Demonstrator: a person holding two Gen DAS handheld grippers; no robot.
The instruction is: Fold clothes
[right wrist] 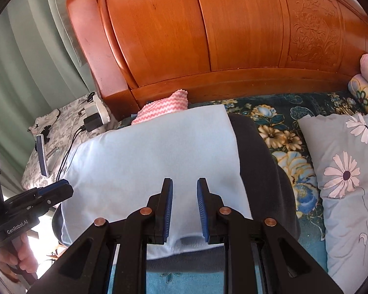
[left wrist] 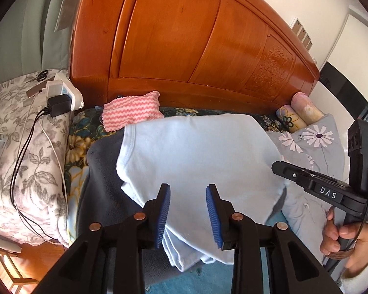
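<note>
A light blue garment lies folded on a dark grey garment on the bed. My left gripper is open and empty, hovering over the blue garment's near edge. My right gripper is open and empty above the same blue garment, with the dark grey garment showing to its right. The right gripper's body appears at the right of the left wrist view. The left gripper appears at the left of the right wrist view.
A wooden headboard stands behind the bed. A pink zigzag cloth lies by it. A grey daisy-print pillow is at the right. A bedside stand holds a power strip with charger, cables and scissors.
</note>
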